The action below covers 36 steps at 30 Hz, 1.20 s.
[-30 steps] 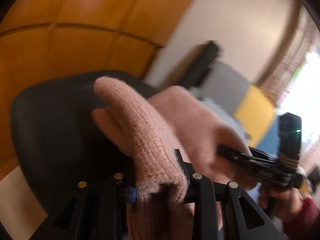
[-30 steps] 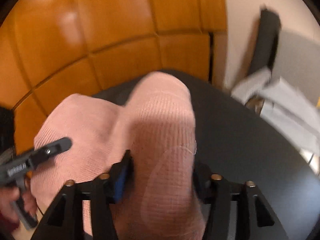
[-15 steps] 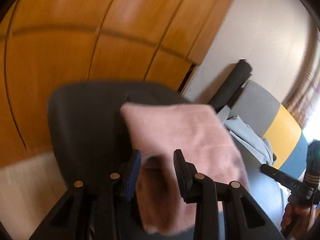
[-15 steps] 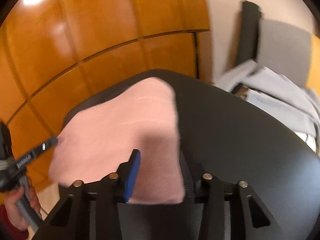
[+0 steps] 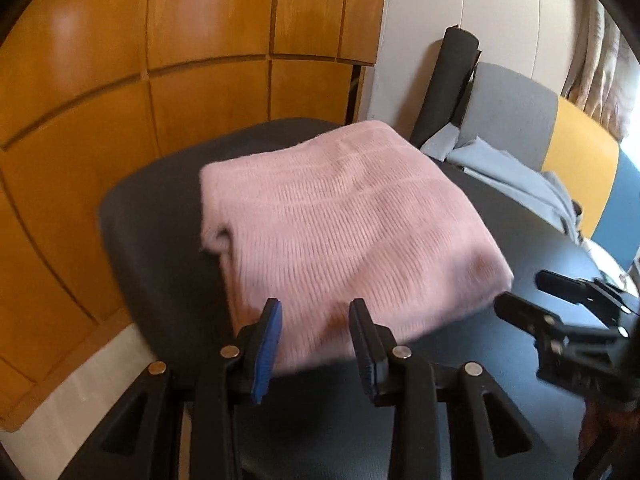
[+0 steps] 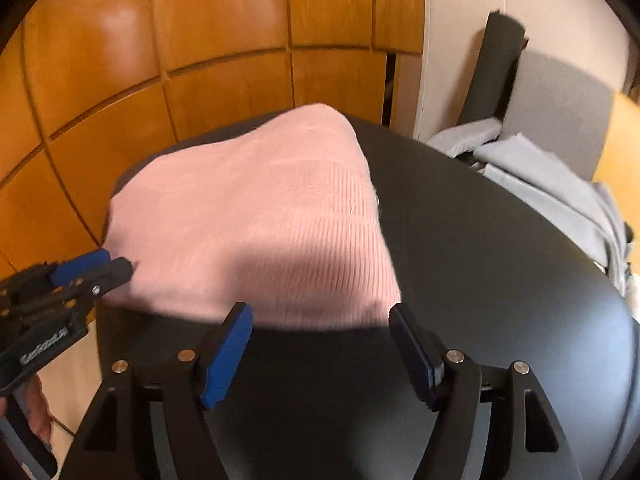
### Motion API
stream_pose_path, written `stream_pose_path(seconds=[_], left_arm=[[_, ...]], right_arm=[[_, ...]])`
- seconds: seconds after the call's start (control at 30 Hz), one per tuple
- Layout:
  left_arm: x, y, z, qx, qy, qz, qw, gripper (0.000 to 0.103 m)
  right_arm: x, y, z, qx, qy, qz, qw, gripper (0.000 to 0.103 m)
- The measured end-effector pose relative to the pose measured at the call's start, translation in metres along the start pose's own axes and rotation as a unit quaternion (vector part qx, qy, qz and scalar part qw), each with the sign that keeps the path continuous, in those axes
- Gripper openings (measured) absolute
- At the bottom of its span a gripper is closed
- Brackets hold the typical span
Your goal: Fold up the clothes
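Left claw [image 5: 314, 316]: your jaws are parted and opening, nothing pinched; near hem sits just ahead.
Right claw [image 6: 320, 320]: yours gapes wider, opening, empty, equally close.
Pink sweater [image 5: 340, 224]: folded flat on the dark surface [image 5: 152, 216], reaching away from you.

Folded pink knit sweater [image 5: 344, 216], flat on the black chair seat [image 5: 160, 240].

Both claws — left claw [image 5: 314, 312], right claw [image 6: 320, 316] — are black plastic with blue pads and silver rivets.
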<state>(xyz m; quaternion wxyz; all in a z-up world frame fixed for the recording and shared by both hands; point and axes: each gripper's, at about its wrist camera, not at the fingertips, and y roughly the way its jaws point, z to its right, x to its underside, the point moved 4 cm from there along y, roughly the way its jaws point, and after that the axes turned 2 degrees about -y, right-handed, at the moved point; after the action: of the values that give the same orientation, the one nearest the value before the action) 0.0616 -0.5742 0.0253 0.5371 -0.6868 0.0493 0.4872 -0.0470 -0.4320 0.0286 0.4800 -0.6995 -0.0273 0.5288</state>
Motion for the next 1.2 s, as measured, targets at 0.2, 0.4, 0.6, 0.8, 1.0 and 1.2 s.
stream_pose_path(seconds=[0.2,0.4,0.6,0.8,1.0,1.2], left_arm=[[0.043,-0.035,0.007,0.01,-0.031,-0.007,0.9994,0.035],[0.058,-0.042,0.008,-0.016,-0.042,-0.022,0.9987,0.035],[0.066,-0.053,0.01,-0.017,-0.049,-0.023,0.9984,0.035],[0.066,-0.047,0.007,-0.01,-0.066,-0.029,0.9973,0.035],[0.065,-0.051,0.006,-0.014,-0.063,-0.014,0.9978,0.035],[0.066,-0.052,0.009,-0.009,-0.054,-0.014,0.9984,0.035]], right_arm=[[0.037,-0.039,-0.021,0.005,0.018,0.043,0.999,0.081],[0.042,-0.043,-0.029,0.029,-0.031,0.082,0.996,0.084],[0.05,-0.042,-0.04,0.043,-0.05,0.081,0.995,0.089],[0.053,-0.043,-0.044,0.053,-0.061,0.086,0.993,0.09],[0.054,-0.041,-0.036,0.057,-0.046,0.083,0.994,0.093],[0.056,-0.041,-0.031,0.058,-0.036,0.081,0.994,0.093]])
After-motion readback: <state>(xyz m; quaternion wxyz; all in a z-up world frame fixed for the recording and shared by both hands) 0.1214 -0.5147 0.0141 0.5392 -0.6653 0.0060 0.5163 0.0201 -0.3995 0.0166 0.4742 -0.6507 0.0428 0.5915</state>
